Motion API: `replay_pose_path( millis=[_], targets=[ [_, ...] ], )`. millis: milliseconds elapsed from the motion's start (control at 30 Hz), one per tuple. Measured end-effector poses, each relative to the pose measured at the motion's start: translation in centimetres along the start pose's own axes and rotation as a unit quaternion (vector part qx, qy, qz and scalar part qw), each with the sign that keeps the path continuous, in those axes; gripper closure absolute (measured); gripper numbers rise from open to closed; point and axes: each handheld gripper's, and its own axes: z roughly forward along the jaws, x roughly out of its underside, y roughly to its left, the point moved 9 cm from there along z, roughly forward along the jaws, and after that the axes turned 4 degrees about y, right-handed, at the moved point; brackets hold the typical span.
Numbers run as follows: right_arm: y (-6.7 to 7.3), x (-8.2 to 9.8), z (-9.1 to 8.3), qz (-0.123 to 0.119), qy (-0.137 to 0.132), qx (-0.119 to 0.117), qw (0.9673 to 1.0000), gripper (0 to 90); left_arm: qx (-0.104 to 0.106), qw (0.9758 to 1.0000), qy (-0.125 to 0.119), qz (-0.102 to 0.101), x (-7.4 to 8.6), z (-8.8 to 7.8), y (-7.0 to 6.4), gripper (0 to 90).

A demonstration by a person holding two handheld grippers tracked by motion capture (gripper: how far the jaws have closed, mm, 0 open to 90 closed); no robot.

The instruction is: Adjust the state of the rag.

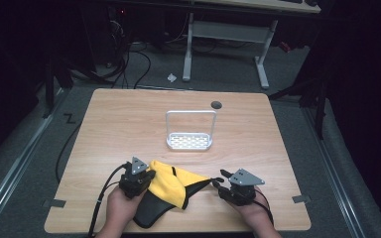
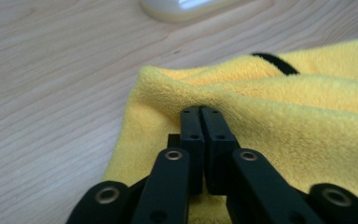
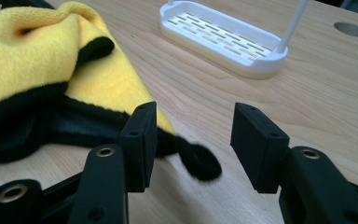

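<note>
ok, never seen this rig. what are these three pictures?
No robot: a person holds a two-jaw gripper in each hand at a wooden table. The high view looks down from above; the other two views come from cameras riding on each gripper. On the table lie a yellow and black cloth and a white slotted rack. The left gripper has its jaws nearly together at a fold of the cloth; a pinch is unclear. The right gripper is open, the cloth's black corner between its jaws.

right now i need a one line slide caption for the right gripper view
Open right gripper poised at the black corner of a yellow-and-black cloth on a wooden table, white slotted tray behind.
</note>
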Motion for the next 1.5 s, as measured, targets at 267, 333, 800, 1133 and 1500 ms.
replay_pose_path(
  millis=[267, 333, 800, 1133, 1500],
  targets=[
    [0.3, -0.2, 0.0, -0.011, -0.002, 0.005, 0.9999, 51.3, 0.040, 0.9983, -0.043, 0.000, -1.3, -2.4, -2.8, 63.9],
    [0.2, 0.0, 0.0, -0.008, 0.000, 0.006, 0.9999, 51.4, 0.065, 0.9964, -0.050, 0.020, -1.7, -3.0, -5.4, 57.7],
    [0.9, 0.1, 0.0, -0.020, 0.003, 0.001, 0.9998, 51.5, 0.060, 0.9938, 0.017, 0.092, 1.5, 1.0, -10.1, 49.5],
    [1.1, 0.3, -0.3, -0.022, 0.005, 0.003, 0.9997, 51.6, 0.068, 0.9949, 0.016, 0.073, 2.1, 1.2, -9.3, 85.0],
    [3.4, -0.5, -1.0, -0.015, -0.005, -0.031, 0.9994, 65.6, 0.098, 0.9943, -0.038, 0.018, -0.7, -1.7, -6.8, 85.1]
  ],
)
